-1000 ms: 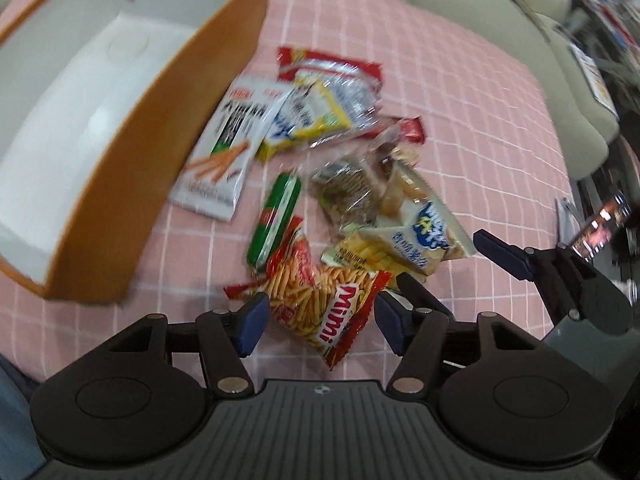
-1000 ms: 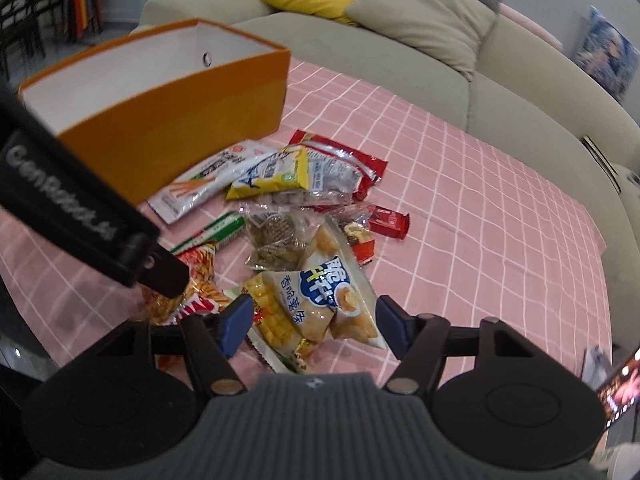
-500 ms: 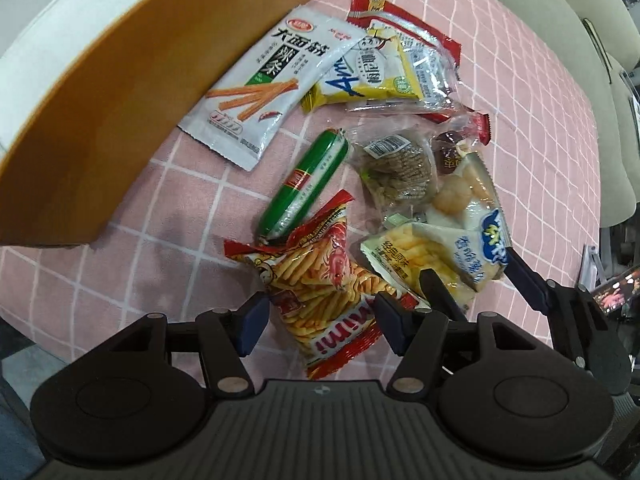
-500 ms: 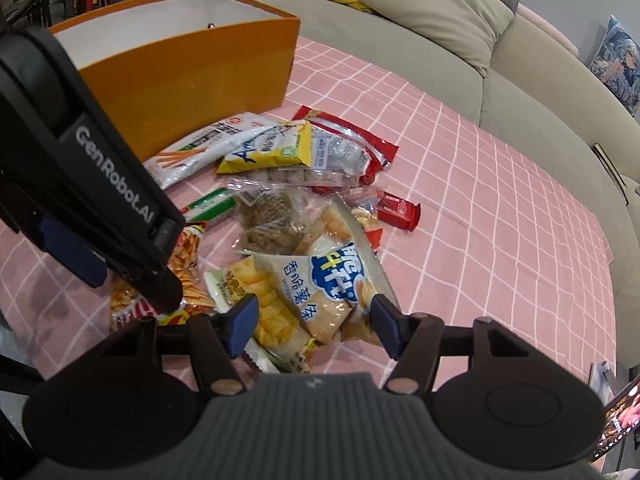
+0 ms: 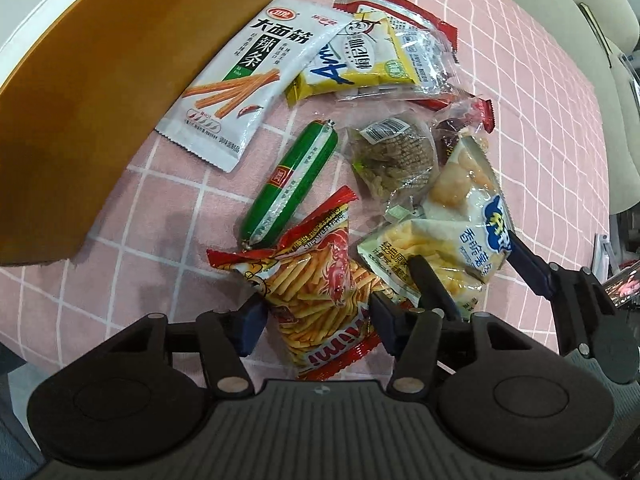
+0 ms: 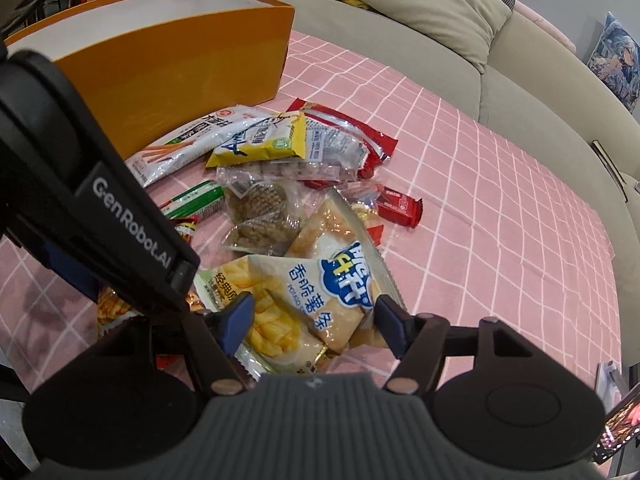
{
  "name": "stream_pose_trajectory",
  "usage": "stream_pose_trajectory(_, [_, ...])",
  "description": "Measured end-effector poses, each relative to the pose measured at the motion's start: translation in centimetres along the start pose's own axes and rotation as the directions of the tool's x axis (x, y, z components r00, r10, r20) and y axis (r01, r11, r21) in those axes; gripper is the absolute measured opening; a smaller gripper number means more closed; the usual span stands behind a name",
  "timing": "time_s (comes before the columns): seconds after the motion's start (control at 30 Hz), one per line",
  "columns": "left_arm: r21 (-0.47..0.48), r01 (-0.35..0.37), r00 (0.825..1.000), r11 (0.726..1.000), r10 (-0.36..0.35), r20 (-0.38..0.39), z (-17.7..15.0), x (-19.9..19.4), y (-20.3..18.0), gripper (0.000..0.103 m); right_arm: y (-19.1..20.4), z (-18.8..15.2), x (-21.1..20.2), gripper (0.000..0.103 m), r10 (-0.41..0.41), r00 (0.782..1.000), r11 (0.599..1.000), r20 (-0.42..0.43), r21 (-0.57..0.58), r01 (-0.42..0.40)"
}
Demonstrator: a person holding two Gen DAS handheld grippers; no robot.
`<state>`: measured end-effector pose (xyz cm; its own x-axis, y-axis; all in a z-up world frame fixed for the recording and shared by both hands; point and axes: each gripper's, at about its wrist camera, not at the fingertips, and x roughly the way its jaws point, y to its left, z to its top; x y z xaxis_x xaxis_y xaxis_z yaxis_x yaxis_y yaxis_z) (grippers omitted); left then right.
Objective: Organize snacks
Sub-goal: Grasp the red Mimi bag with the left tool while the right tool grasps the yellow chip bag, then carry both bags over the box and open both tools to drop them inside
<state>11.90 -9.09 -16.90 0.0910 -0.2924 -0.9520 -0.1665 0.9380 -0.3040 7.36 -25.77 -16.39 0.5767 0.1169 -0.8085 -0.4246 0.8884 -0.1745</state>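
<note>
A heap of snack packets lies on the pink checked tablecloth (image 6: 500, 200) beside an orange box (image 5: 100, 100) with a white inside. My left gripper (image 5: 316, 328) points steeply down over the red Mimi stick bag (image 5: 316, 292). Its jaws are closing, with the bag between them and the pads right at its edges. My right gripper (image 6: 312, 320) straddles the blue-and-white potato stick bag (image 6: 336, 292), its jaws opening slightly and not pressing. A green sausage (image 5: 292, 184), a white spicy-strip packet (image 5: 248, 76) and a yellow packet (image 5: 360, 60) lie nearer the box.
A clear bag of brown cakes (image 5: 396, 152), a long red packet (image 5: 400, 8) and a small red bar (image 6: 400, 206) are also in the heap. A beige sofa (image 6: 520, 60) with cushions curves behind the table. A phone (image 6: 620, 428) sits at the right edge.
Both grippers have sunk closer to the snacks. The left one rolled and swung from above the box to the Mimi bag, and its jaws have narrowed around that bag.
</note>
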Motion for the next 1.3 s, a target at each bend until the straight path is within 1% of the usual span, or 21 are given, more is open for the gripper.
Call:
stream_pose_trajectory(0.07, [0.010,-0.001,1.000,1.000,0.001,0.005,-0.2,-0.2,0.0,0.061,0.0,0.0,0.0,0.063,0.003,1.000,1.000,0.004,0.002,-0.003])
stream_pose_trajectory(0.13, [0.021,-0.001,1.000,1.000,0.001,0.010,-0.3,-0.2,-0.2,0.060,-0.1,0.0,-0.1,0.057,0.001,1.000,1.000,0.014,0.005,-0.001])
stream_pose_trajectory(0.17, [0.025,-0.002,1.000,1.000,0.002,0.013,-0.2,-0.1,-0.3,0.059,-0.2,-0.1,-0.2,0.056,0.002,1.000,1.000,0.016,0.005,-0.002])
stream_pose_trajectory(0.23, [0.036,-0.002,1.000,0.999,0.001,0.019,-0.3,-0.2,-0.4,0.056,-0.2,-0.1,-0.4,0.049,-0.001,1.000,1.000,0.024,0.003,0.001])
stream_pose_trajectory(0.27, [0.037,0.000,1.000,0.999,-0.001,0.023,-0.3,-0.3,-0.4,0.056,-0.3,-0.1,-0.6,0.047,-0.001,1.000,1.000,0.027,0.004,0.001])
stream_pose_trajectory(0.33, [0.044,0.005,0.999,0.999,-0.007,0.033,-0.4,-0.6,-0.4,0.053,-0.3,-0.1,-1.0,0.036,-0.008,0.999,1.000,0.035,0.003,0.008])
stream_pose_trajectory(0.4, [0.047,0.007,0.999,0.999,-0.009,0.042,-0.6,-1.0,-0.2,0.050,-0.3,-0.1,-1.5,0.028,-0.011,0.999,1.000,0.043,-0.005,0.011])
stream_pose_trajectory(0.5, [0.060,0.005,0.999,0.998,-0.008,0.054,-0.7,-1.7,0.0,0.048,-0.2,0.0,-1.9,0.023,-0.004,0.999,1.000,0.041,-0.010,0.004])
stream_pose_trajectory(0.67, [0.094,-0.008,0.997,0.996,0.000,0.083,-1.0,-3.1,0.1,0.046,0.4,0.3,-2.8,0.019,-0.008,0.999,1.000,0.050,-0.023,0.009])
stream_pose_trajectory(0.77, [0.108,-0.016,0.993,0.994,0.004,0.115,-1.2,-4.4,0.4,0.045,0.9,0.5,-3.5,0.018,-0.016,0.998,0.999,0.056,-0.036,0.018])
stream_pose_trajectory(0.9, [0.145,-0.029,0.985,0.989,0.004,0.171,-1.8,-6.4,0.5,0.045,1.1,0.9,-4.7,0.017,-0.019,0.998,0.999,0.066,-0.026,0.021])
stream_pose_trajectory(1.0, [0.166,-0.040,0.976,0.985,0.003,0.216,-2.2,-8.0,0.6,0.045,1.2,1.1,-5.9,0.017,-0.024,0.996,1.000,0.087,-0.017,0.026])
stream_pose_trajectory(1.13, [0.196,-0.062,0.960,0.979,0.005,0.279,-2.5,-10.2,0.7,0.045,1.0,1.5,-7.5,0.017,-0.029,0.993,1.000,0.111,0.009,0.028])
stream_pose_trajectory(1.3, [0.215,-0.086,0.938,0.973,0.007,0.345,-2.6,-13.1,0.8,0.045,1.0,2.6,-9.7,0.017,-0.044,0.986,0.999,0.164,0.014,0.042])
